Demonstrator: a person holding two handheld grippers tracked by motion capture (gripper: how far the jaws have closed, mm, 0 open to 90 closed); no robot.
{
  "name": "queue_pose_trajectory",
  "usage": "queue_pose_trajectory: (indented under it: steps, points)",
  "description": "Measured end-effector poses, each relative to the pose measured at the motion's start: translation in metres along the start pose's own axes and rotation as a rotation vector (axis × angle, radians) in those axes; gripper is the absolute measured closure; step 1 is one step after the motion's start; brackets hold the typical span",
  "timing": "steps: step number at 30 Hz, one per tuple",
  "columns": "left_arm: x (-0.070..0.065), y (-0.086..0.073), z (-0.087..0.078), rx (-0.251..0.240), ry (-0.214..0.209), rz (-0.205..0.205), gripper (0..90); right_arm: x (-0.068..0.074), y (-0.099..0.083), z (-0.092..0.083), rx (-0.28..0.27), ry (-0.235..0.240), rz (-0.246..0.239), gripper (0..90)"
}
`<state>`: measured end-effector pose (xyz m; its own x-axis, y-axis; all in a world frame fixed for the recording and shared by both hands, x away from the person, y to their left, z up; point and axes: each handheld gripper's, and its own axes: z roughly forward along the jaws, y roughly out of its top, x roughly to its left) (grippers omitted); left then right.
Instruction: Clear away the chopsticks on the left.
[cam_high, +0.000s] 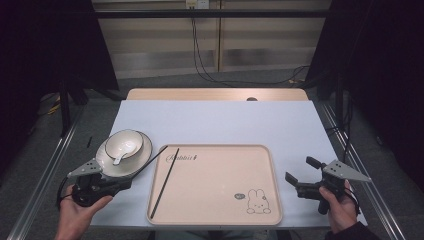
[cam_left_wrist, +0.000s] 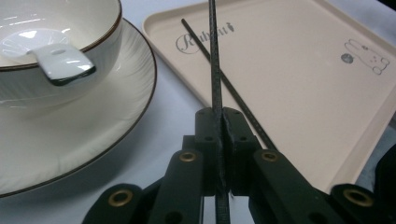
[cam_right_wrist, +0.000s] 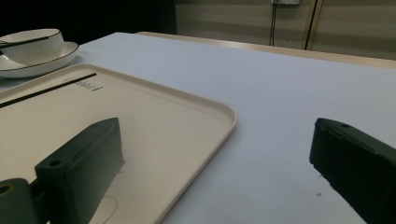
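Left gripper (cam_left_wrist: 219, 116) jaws clenched on one chopstick (cam_left_wrist: 214, 56); lower beside its twin (cam_left_wrist: 219, 77) on tray (cam_left_wrist: 303, 93), parallel; right gripper (cam_high: 300, 182) jaws released.

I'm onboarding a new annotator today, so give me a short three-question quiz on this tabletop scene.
1. True or false: the left gripper is shut on a black chopstick.
2. Where does the other chopstick lie? A) in the bowl B) on the beige tray C) on the floor
3. Fill in: the white spoon rests in the ___, which stands on a plate.

Key: 1 true; 2 B; 3 bowl. The right gripper is open and holds nothing.
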<state>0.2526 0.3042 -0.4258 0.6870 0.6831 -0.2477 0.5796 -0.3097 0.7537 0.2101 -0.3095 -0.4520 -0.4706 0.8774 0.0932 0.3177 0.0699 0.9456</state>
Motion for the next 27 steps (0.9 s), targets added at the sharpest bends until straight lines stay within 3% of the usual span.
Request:
queue_pose_trajectory:
  steps: [4, 8, 13, 18, 27]
  points:
    - [-0.012, -0.001, -0.002, -0.016, 0.024, -0.017, 85.8, 0.001, 0.000, 0.000, 0.002, 0.000, 0.001, 2.4]
    - [-0.027, 0.000, -0.005, -0.029, 0.054, -0.067, 85.8, 0.001, 0.000, 0.001, 0.005, 0.004, -0.005, 2.4]
    - [-0.050, 0.007, 0.000, -0.052, 0.051, -0.075, 85.8, 0.000, 0.000, 0.001, 0.006, 0.004, -0.005, 2.4]
    - [-0.056, 0.011, 0.013, -0.065, 0.061, -0.120, 85.8, 0.001, 0.000, 0.001, 0.005, 0.005, -0.005, 2.4]
    - [-0.060, 0.014, 0.044, -0.037, 0.078, -0.187, 85.7, 0.001, 0.000, 0.001, 0.007, 0.004, -0.004, 2.5]
